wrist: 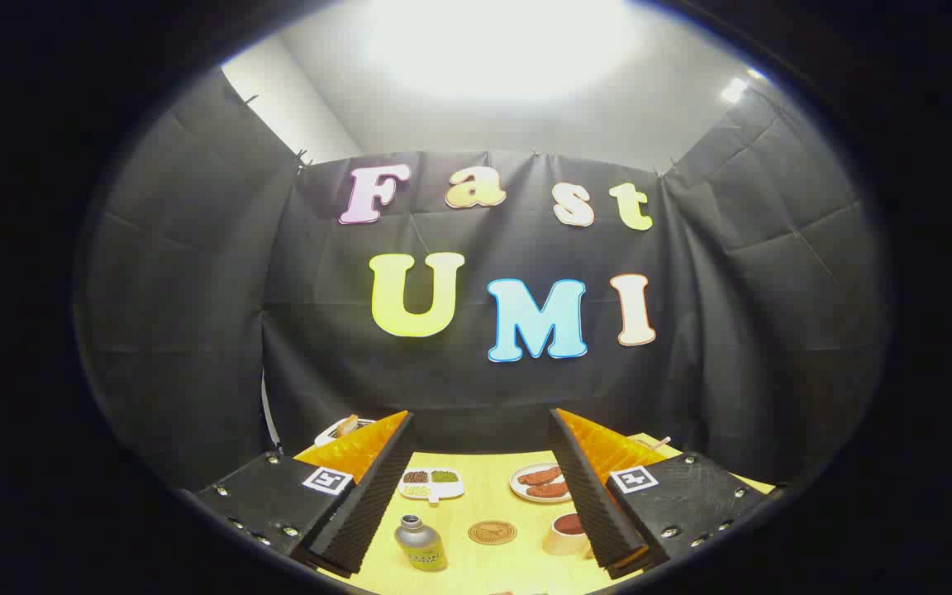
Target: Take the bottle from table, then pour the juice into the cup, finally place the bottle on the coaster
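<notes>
Yellow surface (476, 483) below me. My jaws (482, 483) spread wide, holding nothing. Bottle (421, 543) upright between them, toward left jaw; coaster (492, 532) centre, cup (567, 534) by right jaw. Should descend, shift left, centre on bottle body, close squarely below neck.

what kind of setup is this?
Likely a staged tabletop booth: black cloth walls around a yellow table set with a bottle, coaster, cup and food plates. The claw is open, holding nothing.
</notes>
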Tool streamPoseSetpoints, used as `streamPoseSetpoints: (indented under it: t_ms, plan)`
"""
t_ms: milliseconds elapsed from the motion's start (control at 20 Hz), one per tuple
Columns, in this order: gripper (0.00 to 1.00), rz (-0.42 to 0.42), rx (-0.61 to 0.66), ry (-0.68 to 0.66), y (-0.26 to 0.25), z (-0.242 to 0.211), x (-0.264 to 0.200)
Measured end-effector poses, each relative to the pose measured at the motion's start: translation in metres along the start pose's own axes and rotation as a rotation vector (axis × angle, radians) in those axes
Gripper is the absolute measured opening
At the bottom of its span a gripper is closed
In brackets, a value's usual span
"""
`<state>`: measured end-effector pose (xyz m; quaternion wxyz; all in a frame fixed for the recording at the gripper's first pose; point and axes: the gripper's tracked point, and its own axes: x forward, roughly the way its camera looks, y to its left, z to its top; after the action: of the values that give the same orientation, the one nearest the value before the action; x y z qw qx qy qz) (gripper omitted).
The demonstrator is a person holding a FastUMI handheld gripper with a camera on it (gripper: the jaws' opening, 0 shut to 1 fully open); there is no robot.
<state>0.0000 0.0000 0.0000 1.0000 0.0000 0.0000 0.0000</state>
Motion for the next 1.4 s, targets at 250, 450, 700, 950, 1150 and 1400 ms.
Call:
streamPoseSetpoints:
  t_ms: [250,450,700,950,1150,1400]
  plan:
    - [0.98,-0.006,-0.004,0.027,0.002,-0.010,0.002]
    - [0.98,-0.008,-0.009,0.041,0.008,-0.025,0.006]
    - [0.98,0.000,-0.025,0.046,0.022,-0.038,0.009]
    - [0.98,-0.016,-0.046,0.048,0.025,-0.056,0.016]
    - [0.98,-0.012,-0.038,0.036,0.031,-0.076,0.021]
    - [0.98,-0.036,-0.074,0.075,0.037,-0.125,0.031]
